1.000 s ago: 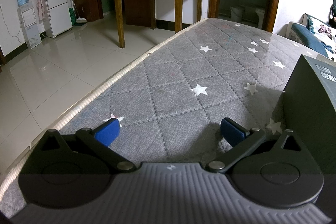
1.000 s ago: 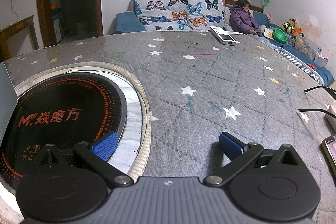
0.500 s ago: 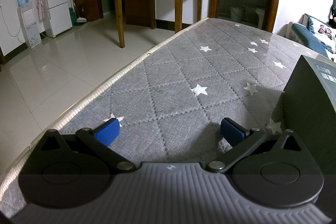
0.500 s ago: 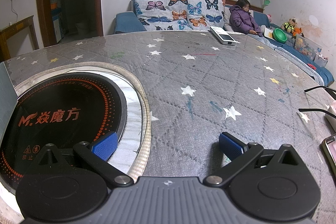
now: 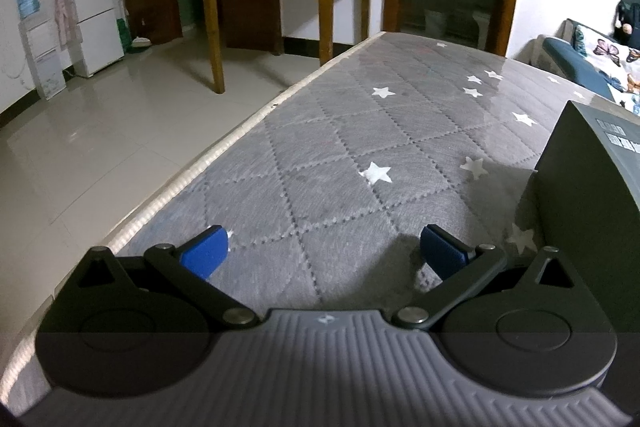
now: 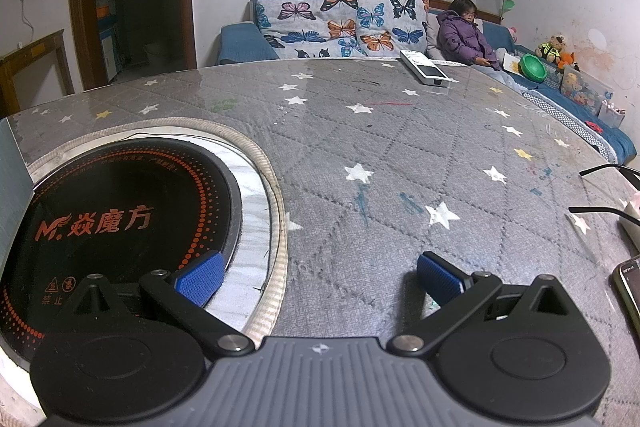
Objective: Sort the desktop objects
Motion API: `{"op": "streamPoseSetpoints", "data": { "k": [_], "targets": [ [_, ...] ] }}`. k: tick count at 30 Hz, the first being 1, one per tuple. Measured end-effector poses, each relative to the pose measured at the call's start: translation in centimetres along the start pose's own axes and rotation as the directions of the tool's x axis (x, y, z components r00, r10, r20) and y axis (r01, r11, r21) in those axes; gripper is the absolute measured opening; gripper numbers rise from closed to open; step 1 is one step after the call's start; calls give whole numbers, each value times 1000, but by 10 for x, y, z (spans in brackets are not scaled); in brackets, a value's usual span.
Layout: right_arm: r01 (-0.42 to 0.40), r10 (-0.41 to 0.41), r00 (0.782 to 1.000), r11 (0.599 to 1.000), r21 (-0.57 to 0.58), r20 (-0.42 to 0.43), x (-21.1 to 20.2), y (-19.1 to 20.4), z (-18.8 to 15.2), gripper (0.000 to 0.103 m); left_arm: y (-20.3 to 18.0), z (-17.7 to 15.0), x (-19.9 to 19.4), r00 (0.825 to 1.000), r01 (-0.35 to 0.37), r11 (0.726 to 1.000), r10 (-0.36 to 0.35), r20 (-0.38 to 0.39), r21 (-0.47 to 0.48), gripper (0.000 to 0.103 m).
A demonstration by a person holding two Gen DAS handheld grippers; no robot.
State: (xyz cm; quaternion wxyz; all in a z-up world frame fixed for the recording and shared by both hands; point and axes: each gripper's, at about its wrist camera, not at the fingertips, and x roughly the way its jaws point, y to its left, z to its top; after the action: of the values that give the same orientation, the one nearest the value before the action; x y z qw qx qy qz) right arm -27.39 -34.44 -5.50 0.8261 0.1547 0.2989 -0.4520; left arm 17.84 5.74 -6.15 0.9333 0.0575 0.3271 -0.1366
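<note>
A grey quilted cover with white stars (image 6: 360, 173) lies under a clear sheet over the whole table (image 5: 224, 147), in a living room with a tiled floor, a wooden side table and a butterfly-print sofa where a person in a purple jacket sits.

The left tongs (image 5: 324, 247) rest low over the cover near the table's left edge, blue pads spread wide, nothing between them. Just to their right stands a dark grey box (image 5: 592, 195), upright, its printed top face catching the light. The right tongs (image 6: 320, 279) are likewise wide open and empty; the left pad hangs over the rim of a round black cooktop (image 6: 112, 227) set into the table, marked with orange dots and lettering.

No object is gripped, so the step in hand looks like choosing the first thing to sort. The loose items lie off to the right of the right tongs: a phone (image 6: 630, 291) at the frame edge, a pair of glasses (image 6: 600, 189) with thin dark arms, something pale beside them only partly seen. A white flat device (image 6: 426, 69) sits at the far side, well apart.

To do it well, I would turn the right tongs toward the phone, come at its long edges squarely, and close gently, since the slick sheet may let it slide. The glasses want a light pinch on the frame, not an arm.
</note>
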Motion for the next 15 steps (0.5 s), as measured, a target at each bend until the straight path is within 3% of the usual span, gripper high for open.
{"op": "streamPoseSetpoints", "data": {
  "k": [15],
  "targets": [
    [0,0,1000,1000,0,0,0,0,0,103,2,0,0,1000,9,1000,-9,4,9,103]
  ]
}}
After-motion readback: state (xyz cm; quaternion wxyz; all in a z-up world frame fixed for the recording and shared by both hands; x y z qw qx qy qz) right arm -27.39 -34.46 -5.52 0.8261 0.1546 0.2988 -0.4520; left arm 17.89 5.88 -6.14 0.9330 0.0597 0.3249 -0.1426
